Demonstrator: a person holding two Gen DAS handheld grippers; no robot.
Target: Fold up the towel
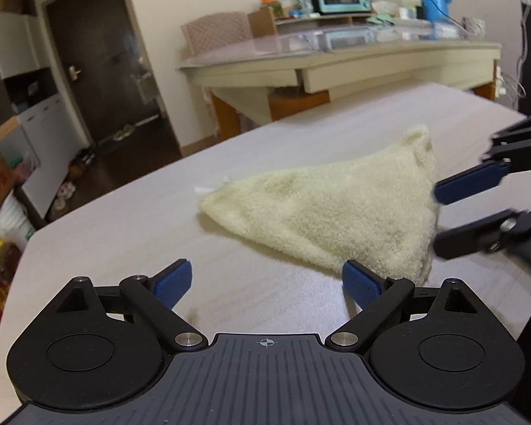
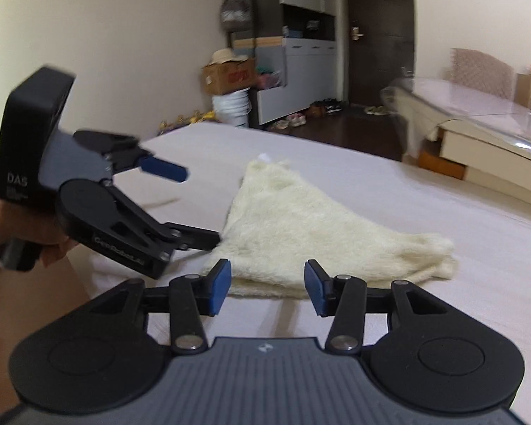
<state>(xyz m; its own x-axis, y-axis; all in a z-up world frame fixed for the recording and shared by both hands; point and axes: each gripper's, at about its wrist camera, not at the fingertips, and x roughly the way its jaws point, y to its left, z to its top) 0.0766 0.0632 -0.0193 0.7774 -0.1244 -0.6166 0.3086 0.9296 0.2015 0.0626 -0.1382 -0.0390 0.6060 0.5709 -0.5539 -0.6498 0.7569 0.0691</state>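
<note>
While the cream, fluffy terry towel [image 1: 322, 209] lies on the pale wood-grain table [image 1: 124, 241], already doubled over into a rough triangle, both tools sit at its edges, as if lining up the next fold. One towel, two grippers, one table: that's the full count on the work surface.

From the left wrist view, the left gripper [image 1: 265, 285] with its blue-padded black fingers stands wide apart, nothing between the pads, hovering just short of the towel's near corner. It's tilted down toward the cloth, a sensible angle for sliding a finger under an edge.

Over on the other side, the right gripper [image 2: 265, 288] is parted about halfway, its two blue pads flanking the towel's near hem. The pads aren't pressing on the fabric; the cloth lies flat just beyond them, so nothing is gripped there either. In the left wrist view the same tool reaches in from the right, one finger above and one below the towel's edge, though motion blur makes it hard to say whether a tip is touching the pile.

A person's hand [image 2: 3, 226] wraps the left tool's handle at the frame's edge.

My read: both corners of one side get pinched next, then carried across.
</note>
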